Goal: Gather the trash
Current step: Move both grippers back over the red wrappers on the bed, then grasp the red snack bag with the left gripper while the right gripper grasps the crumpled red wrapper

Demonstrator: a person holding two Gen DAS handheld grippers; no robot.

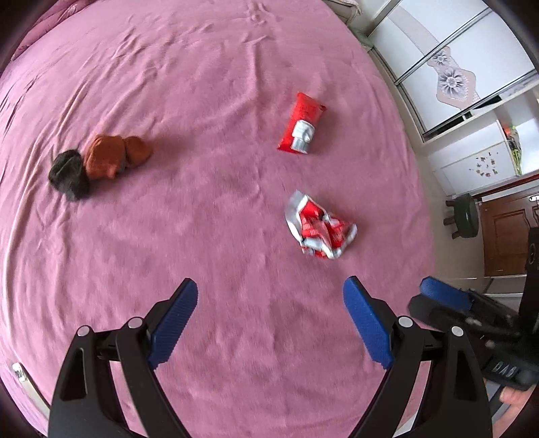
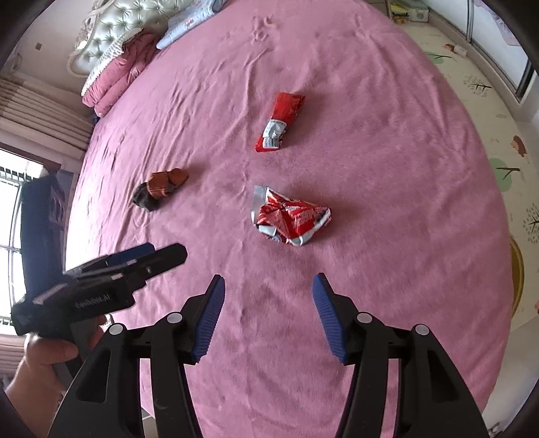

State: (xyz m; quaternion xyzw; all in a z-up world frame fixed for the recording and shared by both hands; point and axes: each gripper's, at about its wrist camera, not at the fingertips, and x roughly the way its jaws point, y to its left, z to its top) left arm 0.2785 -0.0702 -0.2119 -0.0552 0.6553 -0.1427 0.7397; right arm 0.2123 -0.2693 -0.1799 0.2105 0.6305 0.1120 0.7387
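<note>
Pink plush bedspread (image 1: pixel 168 84) fills both wrist views, its nap soft and rumpled into long shallow creases, with a tufted headboard (image 2: pixel 111 20) and folded pink bedding (image 2: pixel 118 74) at about ten o'clock in the right wrist view. We hold the left gripper (image 1: pixel 269 313) over bare fabric with its ribbed blue pads spread wide and nothing between them. Our right gripper (image 2: pixel 267 308) hangs over the cover too, its jaws parted about halfway and empty. From the left wrist camera, a crumpled red and silver foil wrapper (image 1: pixel 318 229) lies at roughly one o'clock from the left gripper, apart from the pads, and a flatter, oblong red packet (image 1: pixel 301 124) with a silver-white label lies farther off at twelve o'clock. We see print on both, but it is too blurred to read. At ten o'clock sits a soft bundle of rust-brown and dark grey knitted cloth (image 1: pixel 97 165) (possibly socks, we cannot tell). In the right wrist view the crumpled wrapper lies just beyond the right gripper at twelve o'clock, and the left gripper's black body shows white lettering we cannot make out reliably. A patterned floor mat (image 2: pixel 488 118) borders the bed at two o'clock.
</note>
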